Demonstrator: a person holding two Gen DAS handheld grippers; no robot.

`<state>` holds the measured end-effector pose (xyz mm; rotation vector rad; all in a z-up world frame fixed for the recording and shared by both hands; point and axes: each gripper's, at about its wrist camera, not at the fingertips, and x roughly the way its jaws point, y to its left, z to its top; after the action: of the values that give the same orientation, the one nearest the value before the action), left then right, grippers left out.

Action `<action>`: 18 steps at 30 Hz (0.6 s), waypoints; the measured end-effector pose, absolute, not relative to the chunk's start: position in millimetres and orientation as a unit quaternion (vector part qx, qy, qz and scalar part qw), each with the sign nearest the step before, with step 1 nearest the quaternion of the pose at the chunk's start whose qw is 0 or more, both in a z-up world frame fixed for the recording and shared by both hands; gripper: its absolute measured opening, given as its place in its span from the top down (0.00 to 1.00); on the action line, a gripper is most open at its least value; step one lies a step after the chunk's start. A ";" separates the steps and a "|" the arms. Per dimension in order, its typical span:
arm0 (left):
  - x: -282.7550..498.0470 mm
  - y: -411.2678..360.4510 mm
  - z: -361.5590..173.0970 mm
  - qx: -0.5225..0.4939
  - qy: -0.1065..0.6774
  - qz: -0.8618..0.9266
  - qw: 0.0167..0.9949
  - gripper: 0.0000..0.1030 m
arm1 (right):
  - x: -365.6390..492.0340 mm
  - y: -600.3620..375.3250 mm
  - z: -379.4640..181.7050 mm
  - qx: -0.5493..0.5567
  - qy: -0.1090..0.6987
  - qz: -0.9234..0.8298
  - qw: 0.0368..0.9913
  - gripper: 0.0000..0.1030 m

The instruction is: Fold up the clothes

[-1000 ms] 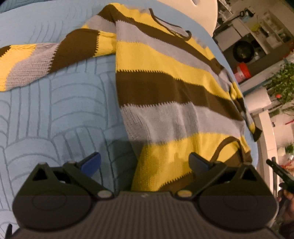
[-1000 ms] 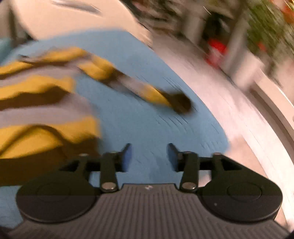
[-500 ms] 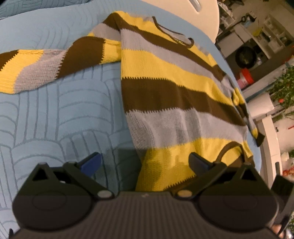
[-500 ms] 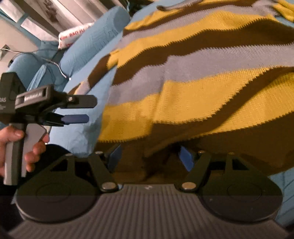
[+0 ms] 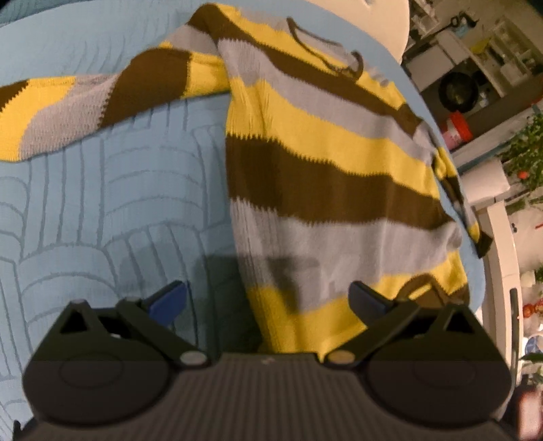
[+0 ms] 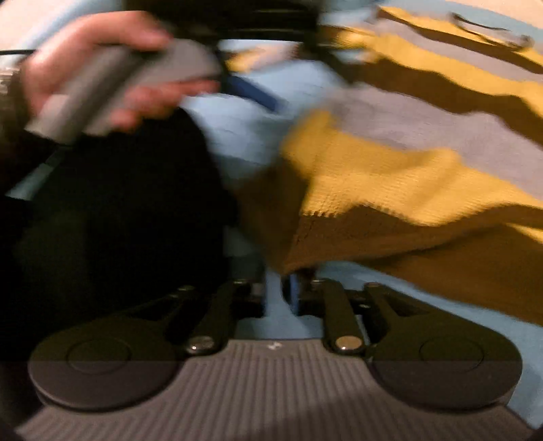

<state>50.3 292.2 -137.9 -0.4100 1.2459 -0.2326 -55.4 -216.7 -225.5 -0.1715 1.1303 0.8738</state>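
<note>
A yellow, brown and grey striped sweater lies spread on a light blue quilted bedspread, one sleeve stretched out to the left. My left gripper is open and empty, hovering over the sweater's lower hem. In the blurred right wrist view my right gripper has its jaws nearly together at the brown hem corner of the sweater; whether cloth is between them I cannot tell. The person's hand holds the left gripper's handle at upper left.
The bed's right edge drops off to a white frame. Shelves, a red container and green plants stand beyond it. A pale headboard is at the far end.
My right gripper swung from the bed's far side to the sweater's hem and its jaws closed in. My left gripper moved slightly forward over the hem and stayed open.
</note>
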 end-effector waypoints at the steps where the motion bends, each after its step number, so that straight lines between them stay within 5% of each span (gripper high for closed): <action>1: 51.2 289.5 -139.0 -0.182 0.584 -0.111 0.783 0.00 | -46.5 -233.0 -217.1 -0.086 0.515 0.390 0.759 0.58; 5: 56.1 276.2 -144.3 -0.145 0.602 -0.119 0.776 0.00 | -11.1 -334.3 -179.2 -0.015 0.453 0.297 0.841 0.36; 10: 58.2 263.3 -148.5 -0.106 0.611 -0.123 0.775 0.00 | 28.0 -408.4 -203.7 -0.041 0.453 0.125 0.882 0.28; 12: 56.8 263.5 -148.3 -0.108 0.610 -0.123 0.775 0.00 | 54.4 -425.4 -239.4 -0.014 0.536 0.105 0.837 0.38; 14: 55.5 265.9 -146.7 -0.118 0.608 -0.125 0.775 0.00 | 56.3 -420.7 -236.4 0.005 0.553 0.168 0.816 0.87; 18: 52.6 274.2 -144.3 -0.143 0.601 -0.137 0.774 0.00 | 28.6 -385.7 -224.0 -0.066 0.586 0.320 0.742 0.88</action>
<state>52.6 274.2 -144.3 -0.3087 1.3017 -0.2973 28.6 -385.7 -224.0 -0.1447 1.2851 0.7006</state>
